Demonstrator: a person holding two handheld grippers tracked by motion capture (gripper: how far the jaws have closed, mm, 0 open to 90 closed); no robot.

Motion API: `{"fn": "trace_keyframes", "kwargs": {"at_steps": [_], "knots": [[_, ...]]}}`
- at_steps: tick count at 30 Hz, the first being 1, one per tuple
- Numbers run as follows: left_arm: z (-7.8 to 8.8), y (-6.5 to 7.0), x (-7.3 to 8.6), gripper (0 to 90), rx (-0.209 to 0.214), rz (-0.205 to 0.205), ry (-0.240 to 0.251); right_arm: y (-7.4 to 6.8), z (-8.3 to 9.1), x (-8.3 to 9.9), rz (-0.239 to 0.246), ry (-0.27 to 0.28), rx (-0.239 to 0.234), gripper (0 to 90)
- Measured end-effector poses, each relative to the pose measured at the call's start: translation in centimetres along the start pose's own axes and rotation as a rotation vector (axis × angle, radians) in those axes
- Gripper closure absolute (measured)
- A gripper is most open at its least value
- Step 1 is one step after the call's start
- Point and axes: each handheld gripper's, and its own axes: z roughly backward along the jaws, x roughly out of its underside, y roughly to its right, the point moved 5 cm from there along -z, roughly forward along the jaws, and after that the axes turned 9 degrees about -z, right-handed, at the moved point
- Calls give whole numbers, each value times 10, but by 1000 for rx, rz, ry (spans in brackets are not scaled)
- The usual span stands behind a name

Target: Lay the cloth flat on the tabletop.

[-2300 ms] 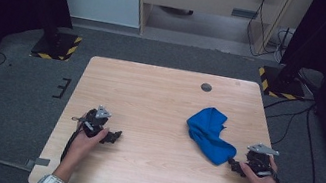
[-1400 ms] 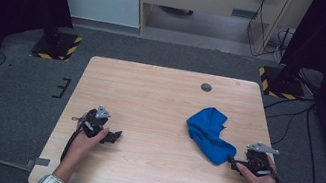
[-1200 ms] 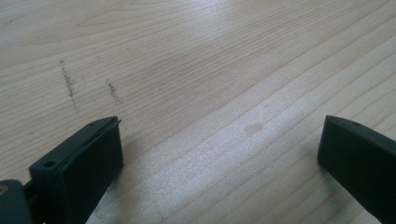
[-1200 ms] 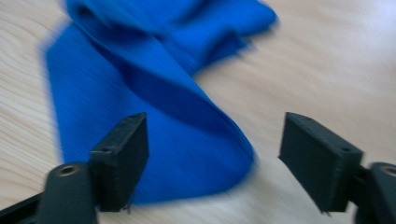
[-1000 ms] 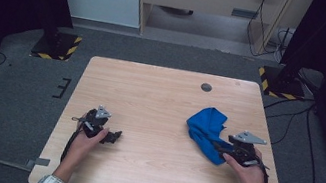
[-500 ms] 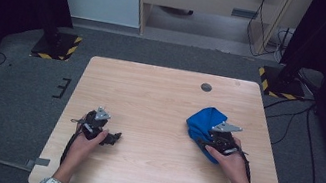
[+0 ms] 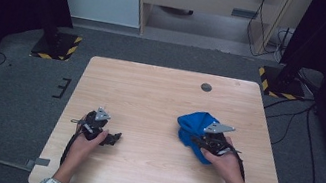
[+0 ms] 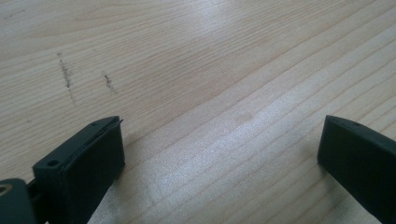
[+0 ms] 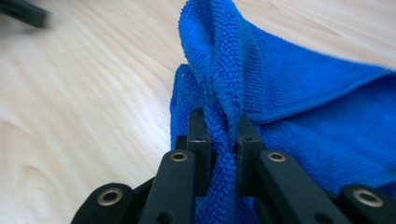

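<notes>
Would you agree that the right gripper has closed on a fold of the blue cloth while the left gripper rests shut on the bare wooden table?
Not quite: the left gripper is open, not shut. The left gripper view shows its jaws standing wide apart over the bare wooden table. The rest holds: in the right gripper view the right gripper, whose jaws have just been closing, pinches a fold of the blue cloth.

A pale wooden tabletop (image 7: 159, 101) stands on grey carpet. A crumpled blue cloth (image 7: 195, 125) lies on its right half, one fold lifted off the wood. Near the far edge sits a small dark round spot (image 7: 206, 87), perhaps a cable hole. A few faint dark scuffs (image 8: 65, 77) mark the wood on the left side.
</notes>
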Motion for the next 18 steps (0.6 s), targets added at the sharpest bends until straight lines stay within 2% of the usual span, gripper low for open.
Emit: {"fn": "trace_keyframes", "kwargs": {"at_steps": [7, 11, 14, 16, 18], "knots": [[2, 5, 1, 9, -5, 5, 5, -44, -9, -20, 58, 26, -101, 811], [6, 8, -2, 62, 22, 13, 20, -65, -17, -30, 91, 29, -145, 810], [12, 8, -7, 69, 48, 84, 79, -79, -23, -36, 115, 23, -176, 808], [16, 5, -8, 75, 40, 104, 98, -88, -27, -40, 137, 15, -199, 805], [17, 4, -9, 78, 51, 121, 114, -96, -33, -43, 159, 8, -218, 799]]}}
